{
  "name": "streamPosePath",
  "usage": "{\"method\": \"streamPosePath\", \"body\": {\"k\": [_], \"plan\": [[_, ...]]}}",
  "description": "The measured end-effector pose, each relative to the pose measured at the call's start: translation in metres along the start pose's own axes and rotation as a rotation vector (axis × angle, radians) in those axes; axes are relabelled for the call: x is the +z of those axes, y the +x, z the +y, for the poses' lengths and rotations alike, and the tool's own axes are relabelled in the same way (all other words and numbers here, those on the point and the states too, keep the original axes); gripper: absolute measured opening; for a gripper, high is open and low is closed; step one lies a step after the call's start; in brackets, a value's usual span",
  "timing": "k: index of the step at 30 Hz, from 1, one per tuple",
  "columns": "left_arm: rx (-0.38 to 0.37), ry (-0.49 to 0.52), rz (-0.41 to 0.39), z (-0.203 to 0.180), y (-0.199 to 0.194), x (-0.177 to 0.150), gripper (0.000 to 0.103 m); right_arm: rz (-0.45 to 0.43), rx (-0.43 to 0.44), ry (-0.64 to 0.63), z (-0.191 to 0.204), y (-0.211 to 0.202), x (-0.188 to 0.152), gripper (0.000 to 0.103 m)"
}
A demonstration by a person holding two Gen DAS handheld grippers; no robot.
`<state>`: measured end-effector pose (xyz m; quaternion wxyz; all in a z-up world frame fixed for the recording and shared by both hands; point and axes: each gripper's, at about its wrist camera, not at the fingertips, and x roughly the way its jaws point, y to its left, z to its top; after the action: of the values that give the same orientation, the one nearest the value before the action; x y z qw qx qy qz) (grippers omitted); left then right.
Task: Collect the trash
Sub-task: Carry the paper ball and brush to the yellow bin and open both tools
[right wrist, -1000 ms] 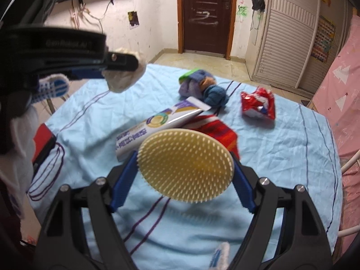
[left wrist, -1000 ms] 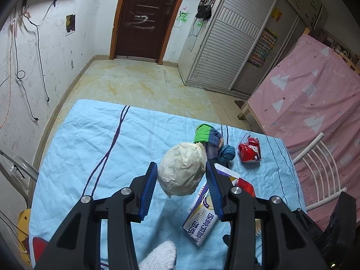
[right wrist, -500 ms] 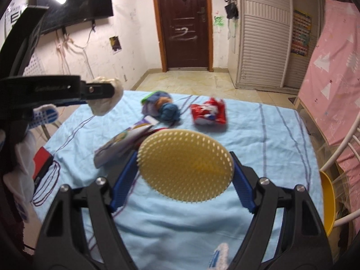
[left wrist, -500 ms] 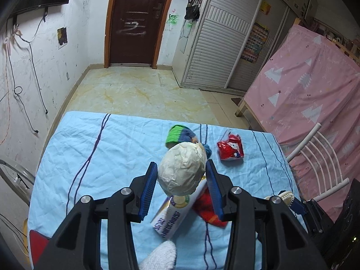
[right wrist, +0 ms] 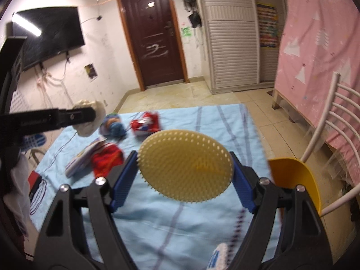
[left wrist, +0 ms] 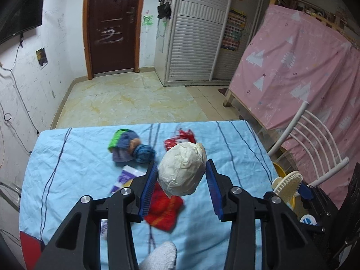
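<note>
My left gripper is shut on a crumpled white paper ball and holds it above the blue tablecloth. The ball and that gripper also show at the left of the right wrist view. My right gripper is shut on a round yellow bristled disc, held above the table near its right edge; the disc shows in the left wrist view. A red snack wrapper lies on the cloth. A yellow bin stands beside the table's right edge.
On the cloth lie a bundle of coloured socks, a red cloth and a purple-white box. A white metal chair and a pink-covered bed stand to the right. The floor leads to a brown door.
Both grippers have swung right toward the table's right edge, each keeping its hold. The yellow bin has come into the right wrist view.
</note>
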<state>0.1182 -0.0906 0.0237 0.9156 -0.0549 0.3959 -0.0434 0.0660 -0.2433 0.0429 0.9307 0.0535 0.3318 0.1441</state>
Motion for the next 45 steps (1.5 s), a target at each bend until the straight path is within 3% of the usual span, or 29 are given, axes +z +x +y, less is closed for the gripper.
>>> {"method": "streamPosePath", "body": {"k": [12,20,26,34,38,45], "plan": [[-0.06,0.131,0.026,-0.096,0.025,0.006,0.035,-0.035,-0.097,0.14,-0.096,-0.011,-0.009,0.076],[-0.191,0.207,-0.007,-0.157,0.038,0.011,0.035,-0.033,-0.169,0.182,-0.143,-0.005,-0.02,0.076],[-0.256,0.229,-0.001,-0.188,0.056,0.013,0.035,-0.019,-0.203,0.189,-0.162,0.008,-0.03,0.076],[-0.263,0.252,0.045,-0.219,0.091,0.014,0.035,-0.012,-0.219,0.197,-0.184,0.026,-0.034,0.076],[-0.265,0.264,0.067,-0.23,0.107,0.011,0.035,-0.01,-0.222,0.198,-0.192,0.035,-0.037,0.087],[-0.277,0.281,0.097,-0.248,0.129,0.009,0.035,-0.004,-0.253,0.191,-0.202,0.039,-0.045,0.087]]}}
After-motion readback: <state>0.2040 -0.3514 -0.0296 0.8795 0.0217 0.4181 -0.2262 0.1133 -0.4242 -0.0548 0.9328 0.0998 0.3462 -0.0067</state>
